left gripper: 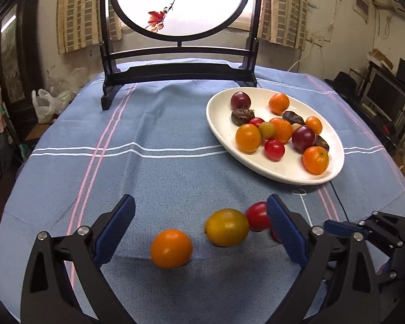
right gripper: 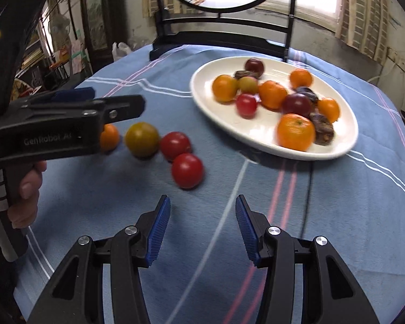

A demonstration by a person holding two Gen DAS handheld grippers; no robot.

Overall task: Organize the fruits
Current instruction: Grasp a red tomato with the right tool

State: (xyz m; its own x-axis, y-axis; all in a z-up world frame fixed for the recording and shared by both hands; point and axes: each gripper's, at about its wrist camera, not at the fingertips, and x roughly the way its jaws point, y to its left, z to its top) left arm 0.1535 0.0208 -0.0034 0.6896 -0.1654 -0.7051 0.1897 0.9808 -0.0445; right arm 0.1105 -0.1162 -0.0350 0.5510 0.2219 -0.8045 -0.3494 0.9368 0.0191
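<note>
Where the round worktop (left gripper: 175,113) fills both views under a blue striped cloth, a dark-framed round screen (left gripper: 179,5) stands at its far edge. Nearer, right of centre, a white oval dish (left gripper: 221,132) holds a loose pile of fruit: several oranges, two dark purple plums, small red and yellowish tomatoes, and some brown wrinkled pieces.

Left gripper (left gripper: 201,213): fingers spread wide, nothing gripped. An orange fruit (left gripper: 171,248) and a yellow-green fruit (left gripper: 226,226) lie on the cloth in the gap between them, neither touched by a pad. A red tomato (left gripper: 257,216) sits just behind the right-hand finger, touching the yellow-green fruit. The right-wrist view shows a hand (right gripper: 27,189) on this gripper's grip at the left edge.

Right gripper (right gripper: 202,213): fingers partly apart, empty, over bare cloth. Ahead of it the loose fruit forms a row, well apart from the dish: orange fruit half hidden behind the left gripper, yellow-green fruit, red tomato, then a second red tomato (right gripper: 187,170) nearest the fingers and touching the first.
</note>
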